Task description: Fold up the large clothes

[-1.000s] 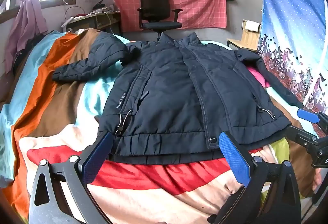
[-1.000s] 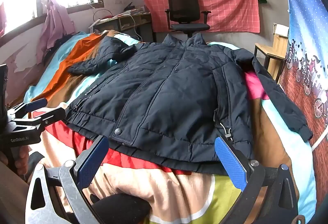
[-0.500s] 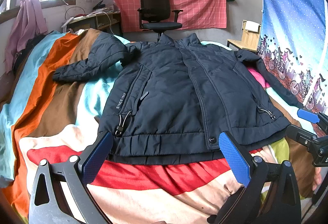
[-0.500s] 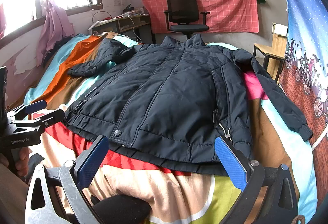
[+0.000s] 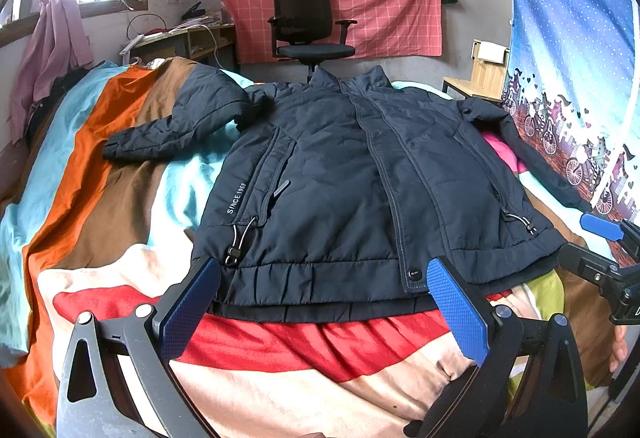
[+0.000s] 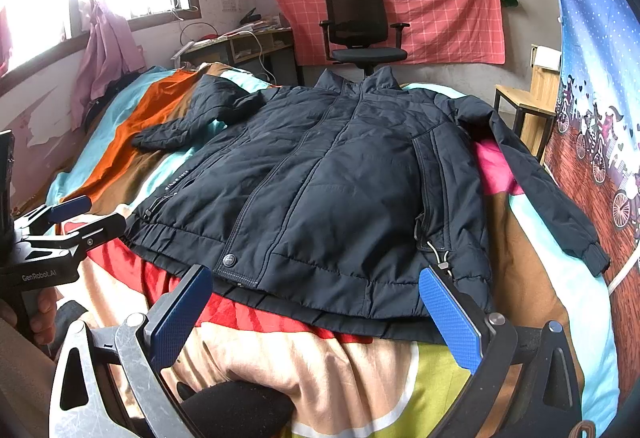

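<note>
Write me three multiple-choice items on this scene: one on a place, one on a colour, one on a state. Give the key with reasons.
1. Where does the jacket lie?
A. on the office chair
B. spread on the striped bedcover
C. on the desk

2. What colour are the pads on the left gripper?
A. blue
B. red
C. green

3. How do the right gripper jaws stand?
A. shut on the hem
B. shut on a sleeve
C. open, holding nothing

Key: B, it lies flat on the bedcover; A, both pads show blue; C, the pads are wide apart short of the hem.
</note>
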